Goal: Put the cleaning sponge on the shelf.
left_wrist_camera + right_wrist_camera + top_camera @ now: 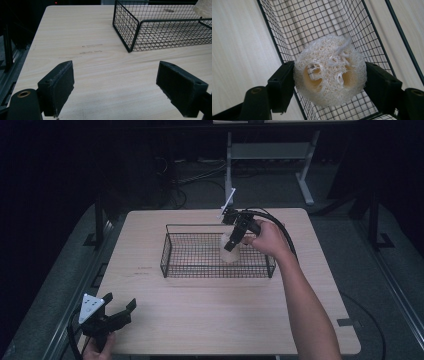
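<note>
Left tool [118,309] idle at table's [210,320] 7 o'clock corner, jaws spread wide, holding nothing. Right tool [231,244] grips loofah [329,70] between black pads, poised over wire basket [172,251] at centre, likely for drop-in. Loofah: pale, fibrous, round, holed. Basket: black mesh, rectangular.

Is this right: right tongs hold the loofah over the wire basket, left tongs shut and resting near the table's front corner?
One error: the left tongs are open, not shut. The left gripper view shows their jaws wide apart with bare table between them. The rest holds: the right tongs grip the loofah over the wire basket, and the left tongs sit near the table's front corner in the high view.
</note>
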`<move>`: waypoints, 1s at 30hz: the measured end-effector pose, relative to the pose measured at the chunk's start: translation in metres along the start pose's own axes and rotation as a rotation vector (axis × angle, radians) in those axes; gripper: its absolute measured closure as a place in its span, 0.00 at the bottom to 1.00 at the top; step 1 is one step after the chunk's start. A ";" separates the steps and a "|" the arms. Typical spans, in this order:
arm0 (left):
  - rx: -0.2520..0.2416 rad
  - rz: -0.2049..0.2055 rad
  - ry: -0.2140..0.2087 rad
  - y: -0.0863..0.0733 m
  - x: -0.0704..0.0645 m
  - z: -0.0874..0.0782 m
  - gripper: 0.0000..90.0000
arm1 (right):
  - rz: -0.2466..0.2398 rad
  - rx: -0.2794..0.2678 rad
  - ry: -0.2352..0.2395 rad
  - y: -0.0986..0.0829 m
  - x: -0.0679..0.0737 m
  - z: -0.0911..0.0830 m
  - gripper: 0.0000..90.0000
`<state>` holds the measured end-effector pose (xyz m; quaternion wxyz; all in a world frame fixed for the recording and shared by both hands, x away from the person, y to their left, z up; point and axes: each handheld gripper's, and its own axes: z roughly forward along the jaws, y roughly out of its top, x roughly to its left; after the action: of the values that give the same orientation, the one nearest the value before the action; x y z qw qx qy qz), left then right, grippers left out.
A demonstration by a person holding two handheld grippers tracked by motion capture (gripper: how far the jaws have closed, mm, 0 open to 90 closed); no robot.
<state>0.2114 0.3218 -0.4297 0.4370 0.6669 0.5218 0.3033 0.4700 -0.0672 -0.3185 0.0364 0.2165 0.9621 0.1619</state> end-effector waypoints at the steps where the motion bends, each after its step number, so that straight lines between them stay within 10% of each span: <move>1: 0.000 -0.001 0.001 0.000 0.000 0.000 0.15 | 0.004 -0.002 0.005 0.000 -0.002 0.002 0.31; 30: 0.005 -0.004 0.006 0.000 -0.002 0.002 0.15 | 0.027 0.047 0.015 0.005 -0.016 0.037 0.31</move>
<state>0.2126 0.3194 -0.4303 0.4343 0.6662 0.5251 0.3030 0.4920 -0.0587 -0.3518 0.0216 0.2290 0.9629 0.1413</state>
